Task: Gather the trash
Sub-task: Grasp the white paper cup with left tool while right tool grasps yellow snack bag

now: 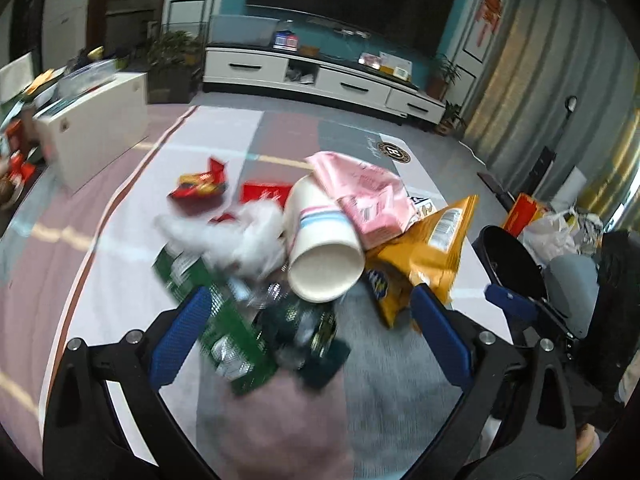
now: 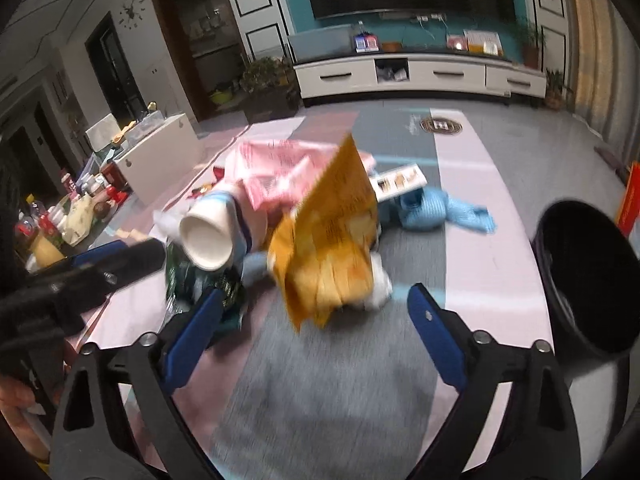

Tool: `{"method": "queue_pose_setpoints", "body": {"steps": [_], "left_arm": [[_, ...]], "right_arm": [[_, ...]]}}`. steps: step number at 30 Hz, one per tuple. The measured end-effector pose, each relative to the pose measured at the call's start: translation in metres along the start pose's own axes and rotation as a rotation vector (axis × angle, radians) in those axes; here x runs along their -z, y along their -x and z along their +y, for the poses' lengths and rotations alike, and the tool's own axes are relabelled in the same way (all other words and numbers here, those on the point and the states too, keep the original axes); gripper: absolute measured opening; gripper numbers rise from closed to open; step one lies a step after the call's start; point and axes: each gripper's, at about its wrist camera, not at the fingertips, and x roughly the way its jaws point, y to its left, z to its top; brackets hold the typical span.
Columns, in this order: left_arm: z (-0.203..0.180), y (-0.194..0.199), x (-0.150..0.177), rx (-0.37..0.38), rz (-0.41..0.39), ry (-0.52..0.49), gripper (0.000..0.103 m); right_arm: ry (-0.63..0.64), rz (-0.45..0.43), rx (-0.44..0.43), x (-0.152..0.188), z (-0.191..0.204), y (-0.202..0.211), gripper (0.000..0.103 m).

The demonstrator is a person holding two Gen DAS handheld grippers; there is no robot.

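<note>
A heap of trash lies on the pink and grey tablecloth (image 1: 120,240). In it are a tipped white paper cup (image 1: 324,248) (image 2: 208,240), a yellow snack bag (image 1: 424,248) (image 2: 332,240), a pink bag (image 1: 360,196) (image 2: 276,172), green wrappers (image 1: 224,320), crumpled clear plastic (image 1: 240,232) and a red wrapper (image 1: 200,184). My left gripper (image 1: 310,300) is open just before the green wrappers and the cup. My right gripper (image 2: 316,294) is open, with the lower end of the yellow bag between its fingertips but not pinched.
A black bin (image 2: 592,276) (image 1: 512,256) stands at the table's right edge. A blue cloth (image 2: 436,208) lies behind the yellow bag. A white box (image 1: 92,128) and bottles (image 2: 60,216) stand on the left. A white TV cabinet (image 2: 420,74) runs along the far wall.
</note>
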Motion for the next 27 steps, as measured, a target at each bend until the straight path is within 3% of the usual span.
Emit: {"method": "queue_pose_setpoints", "body": {"steps": [4, 8, 11, 12, 13, 19, 27], "left_arm": [[-0.004, -0.024, -0.015, -0.014, 0.024, -0.013, 0.091], [-0.008, -0.044, -0.026, -0.023, 0.038, -0.034, 0.082], [-0.01, -0.054, -0.027, -0.038, 0.058, -0.048, 0.065], [-0.012, -0.056, -0.027, -0.042, 0.062, -0.055, 0.055], [-0.013, -0.057, -0.026, -0.045, 0.065, -0.059, 0.05], [-0.017, -0.041, -0.014, -0.047, 0.051, -0.066, 0.05], [-0.02, 0.008, -0.008, -0.031, -0.023, -0.072, 0.049]], "right_arm": [[0.023, 0.012, 0.014, -0.008, 0.001, -0.023, 0.074], [0.06, 0.028, 0.042, -0.007, 0.004, -0.039, 0.052], [0.071, 0.008, 0.057, -0.005, 0.003, -0.036, 0.039], [0.077, -0.004, 0.065, -0.005, 0.003, -0.033, 0.033], [0.077, -0.012, 0.065, -0.006, 0.001, -0.029, 0.032], [0.014, -0.028, 0.029, -0.002, -0.016, -0.007, 0.027], [-0.053, -0.136, -0.045, 0.002, -0.034, 0.048, 0.025]]}}
